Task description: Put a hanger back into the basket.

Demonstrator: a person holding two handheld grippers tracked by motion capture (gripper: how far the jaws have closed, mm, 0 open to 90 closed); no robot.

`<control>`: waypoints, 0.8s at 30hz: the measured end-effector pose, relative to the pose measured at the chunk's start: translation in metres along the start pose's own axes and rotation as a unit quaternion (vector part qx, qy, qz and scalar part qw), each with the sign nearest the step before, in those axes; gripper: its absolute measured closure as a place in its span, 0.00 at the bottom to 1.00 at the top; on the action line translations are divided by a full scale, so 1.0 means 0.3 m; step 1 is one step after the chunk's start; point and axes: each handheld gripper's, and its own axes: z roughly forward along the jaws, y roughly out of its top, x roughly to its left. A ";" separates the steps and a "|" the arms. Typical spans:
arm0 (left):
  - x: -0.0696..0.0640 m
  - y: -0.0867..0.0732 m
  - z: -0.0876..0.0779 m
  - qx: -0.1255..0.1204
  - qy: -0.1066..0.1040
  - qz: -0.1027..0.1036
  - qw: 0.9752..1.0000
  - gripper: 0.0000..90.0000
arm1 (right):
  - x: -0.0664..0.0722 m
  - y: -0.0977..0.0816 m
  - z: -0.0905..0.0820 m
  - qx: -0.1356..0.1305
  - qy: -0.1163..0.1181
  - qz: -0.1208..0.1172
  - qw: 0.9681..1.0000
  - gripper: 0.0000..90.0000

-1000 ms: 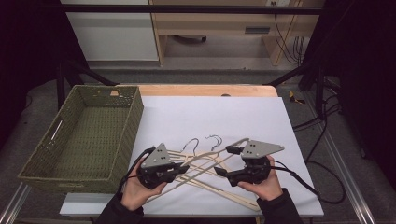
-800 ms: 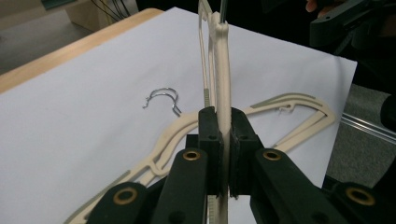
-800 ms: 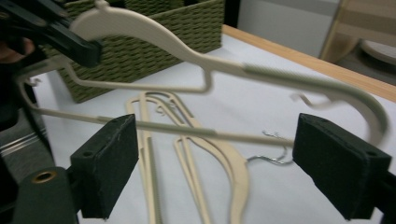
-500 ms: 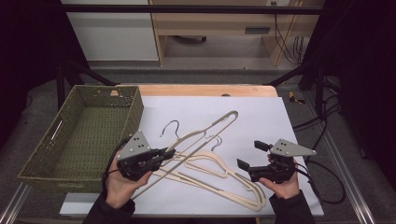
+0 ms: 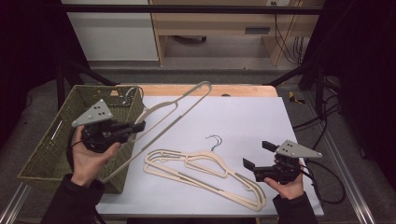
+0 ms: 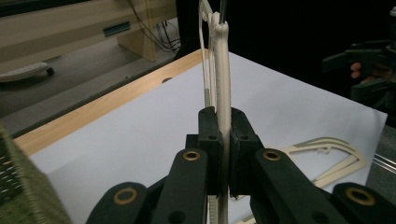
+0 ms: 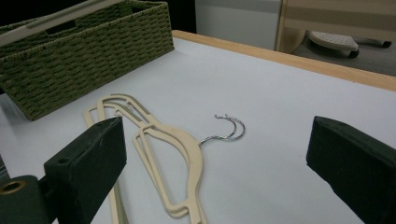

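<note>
Holding one cream hanger (image 5: 173, 111) up in the air, the left tool (image 5: 138, 126) sits at the middle left of the high view, right beside the green basket (image 5: 56, 144). Its jaws are pinched tight on the hanger's thin bar, as the left gripper view (image 6: 223, 140) shows. The hanger's long side runs slantwise, from the lower left by the basket's near corner up to the top middle of the frame. Most of it hangs over the white worktop (image 5: 261, 121), to the right of the basket, so it probably has to swing left and come down to land inside.

Two more hangers (image 5: 205, 175) lie flat on the worktop at the lower middle, stacked partly on each other, with their wire hooks (image 5: 215, 140) pointing up the frame. Their long sides run from the middle left down to the lower right.

The right tool (image 5: 254, 156) is at the lower right. Its jaws have just been opening and stand wide apart with nothing between them. It is the nearer one to the flat hangers, whose right end lies just to its left.
</note>
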 end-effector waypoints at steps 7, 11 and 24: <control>0.128 -0.009 -0.057 0.016 0.028 -0.003 0.999 0.95 | -0.008 -0.005 -0.001 0.001 -0.004 0.004 1.000 0.06; 0.190 -0.031 -0.083 0.030 0.042 -0.005 0.999 0.95 | -0.009 -0.005 0.003 -0.001 -0.004 0.004 1.000 0.06; 0.359 -0.096 -0.187 0.043 0.090 -0.003 0.995 0.95 | -0.009 -0.008 0.010 0.007 -0.001 0.002 1.000 0.06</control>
